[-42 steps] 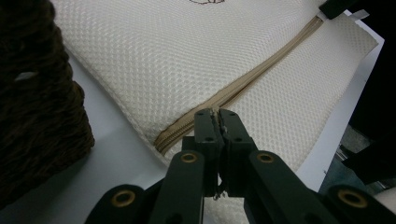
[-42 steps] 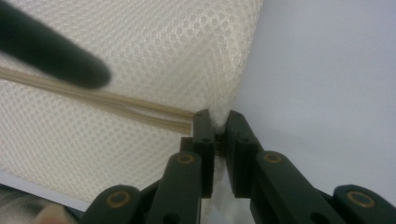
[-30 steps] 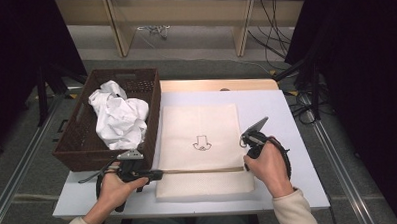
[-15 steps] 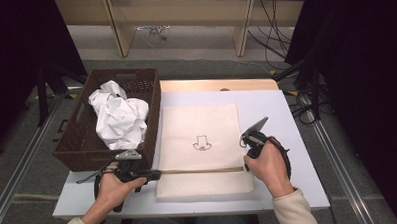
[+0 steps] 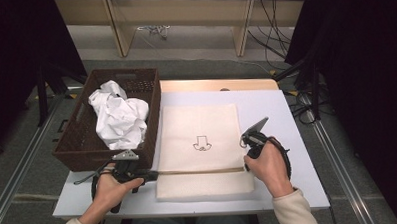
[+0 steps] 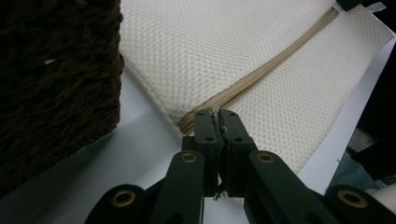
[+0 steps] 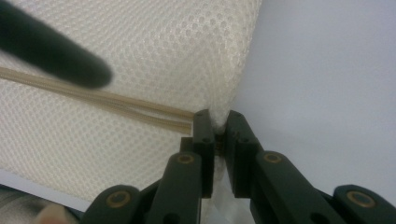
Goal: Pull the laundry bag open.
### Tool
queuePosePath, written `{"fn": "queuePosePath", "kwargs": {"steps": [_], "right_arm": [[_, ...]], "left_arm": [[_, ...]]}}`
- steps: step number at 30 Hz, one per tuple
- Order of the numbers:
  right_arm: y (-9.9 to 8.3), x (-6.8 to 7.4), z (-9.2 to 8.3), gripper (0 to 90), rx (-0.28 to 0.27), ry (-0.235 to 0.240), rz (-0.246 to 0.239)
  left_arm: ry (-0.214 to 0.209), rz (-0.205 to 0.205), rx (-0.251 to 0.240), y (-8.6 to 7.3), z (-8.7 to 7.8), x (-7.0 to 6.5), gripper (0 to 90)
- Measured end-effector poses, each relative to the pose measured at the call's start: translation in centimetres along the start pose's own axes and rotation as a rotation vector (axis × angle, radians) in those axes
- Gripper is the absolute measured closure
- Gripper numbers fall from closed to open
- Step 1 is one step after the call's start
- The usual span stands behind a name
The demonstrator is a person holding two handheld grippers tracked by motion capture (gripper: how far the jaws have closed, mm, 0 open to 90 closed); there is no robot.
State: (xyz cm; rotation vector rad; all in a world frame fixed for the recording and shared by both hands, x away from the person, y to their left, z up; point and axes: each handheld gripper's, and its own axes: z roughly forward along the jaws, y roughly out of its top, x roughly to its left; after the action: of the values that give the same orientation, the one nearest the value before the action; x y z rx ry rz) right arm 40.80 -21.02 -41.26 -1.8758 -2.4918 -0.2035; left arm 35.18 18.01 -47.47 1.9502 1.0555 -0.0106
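- A cream mesh-fabric cushion cover (image 5: 199, 127) with a small black line drawing lies flat on the white table (image 5: 286, 114), just right of the dark brown woven basket (image 5: 77, 146).
- A tan zipper (image 5: 201, 170) runs across the cover near its front edge, from one side to the other.
- The left gripper (image 5: 151, 174) sits at the zipper's left end; in the left gripper view (image 6: 219, 116) its black jaws are pressed together on a small metal piece at the zipper's end, probably the pull.
- The right gripper (image 5: 247, 158) is at the cover's right edge; in the right gripper view (image 7: 218, 122) its jaws are clamped on a pinch of the mesh fabric where the zipper ends.
- Crumpled white cloth (image 5: 117, 115) fills the basket, apart from the cover.
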Motion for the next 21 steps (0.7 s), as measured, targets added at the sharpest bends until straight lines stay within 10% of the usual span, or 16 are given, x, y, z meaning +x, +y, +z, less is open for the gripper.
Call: {"fn": "queuePosePath", "kwargs": {"steps": [21], "right_arm": [[-0.04,-0.09,-0.02,84.7,0.002,0.002,0.036]], "left_arm": [[0.014,-0.003,0.026,-0.5,-0.21,0.55,86.9]]}}
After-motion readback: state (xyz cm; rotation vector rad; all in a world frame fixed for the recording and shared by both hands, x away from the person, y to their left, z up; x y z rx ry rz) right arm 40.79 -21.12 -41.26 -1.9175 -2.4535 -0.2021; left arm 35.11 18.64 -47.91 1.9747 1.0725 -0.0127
